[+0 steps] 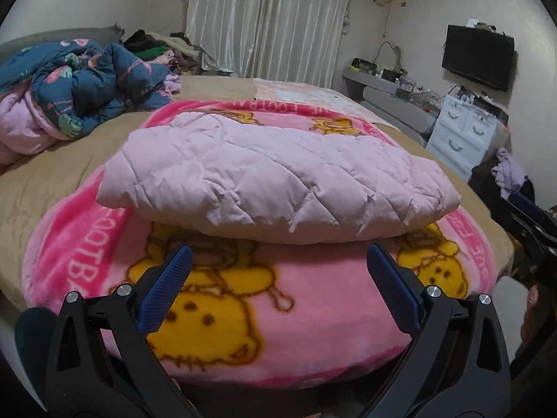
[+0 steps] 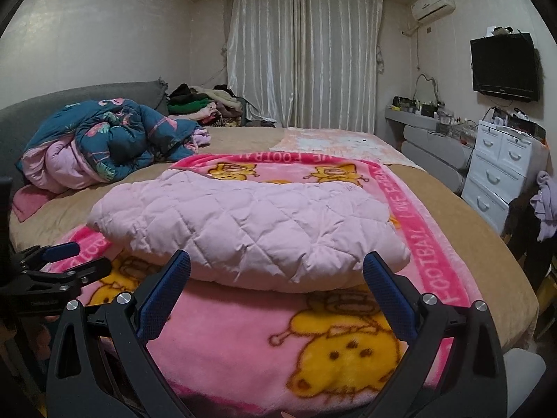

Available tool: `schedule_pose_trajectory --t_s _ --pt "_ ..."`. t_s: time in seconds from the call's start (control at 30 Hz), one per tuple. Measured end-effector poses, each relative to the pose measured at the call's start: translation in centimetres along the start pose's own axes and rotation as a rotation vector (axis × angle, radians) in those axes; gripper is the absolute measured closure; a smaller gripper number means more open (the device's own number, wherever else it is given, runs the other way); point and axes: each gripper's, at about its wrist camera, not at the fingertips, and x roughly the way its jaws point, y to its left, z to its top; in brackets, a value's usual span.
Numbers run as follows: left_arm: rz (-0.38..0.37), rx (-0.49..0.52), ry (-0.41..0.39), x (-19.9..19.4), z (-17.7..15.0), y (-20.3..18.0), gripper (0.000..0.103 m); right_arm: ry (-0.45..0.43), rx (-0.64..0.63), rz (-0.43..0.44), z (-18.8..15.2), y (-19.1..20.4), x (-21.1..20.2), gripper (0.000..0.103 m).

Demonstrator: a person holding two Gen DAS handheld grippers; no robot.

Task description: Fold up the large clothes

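Note:
A pale pink quilted garment (image 1: 275,177) (image 2: 243,230) lies folded into a thick bundle on a pink cartoon-bear blanket (image 1: 250,306) (image 2: 250,341) spread over the bed. My left gripper (image 1: 278,257) hovers just in front of the bundle's near edge, open, with nothing between its blue fingers (image 1: 174,278). My right gripper (image 2: 276,264) is also open and empty, close to the bundle's near edge. The left gripper (image 2: 66,261) shows from the side at the left of the right wrist view, and part of the right gripper (image 1: 529,216) at the right edge of the left wrist view.
A crumpled blue floral quilt with pink lining (image 1: 80,83) (image 2: 104,139) is heaped at the bed's far left. Folded clothes (image 2: 198,104) are piled by the curtain. White drawers (image 2: 501,170), a grey shelf unit (image 2: 431,139) and a wall TV (image 2: 503,66) stand to the right of the tan bed (image 1: 69,181).

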Motion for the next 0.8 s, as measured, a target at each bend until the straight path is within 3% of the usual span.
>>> schedule_pose_trajectory --t_s 0.2,0.4,0.8 --pt "0.0 0.0 0.002 0.1 -0.1 -0.2 0.009 -0.01 -0.011 0.036 -1.6 1.5 -0.6 0.004" --pt "0.002 -0.001 0.009 0.3 -0.3 -0.1 0.009 0.079 0.027 0.043 -2.4 1.9 1.3 0.004" --pt "0.018 0.003 0.01 0.2 -0.3 0.4 0.009 0.084 0.014 0.043 -2.5 2.1 1.7 0.004"
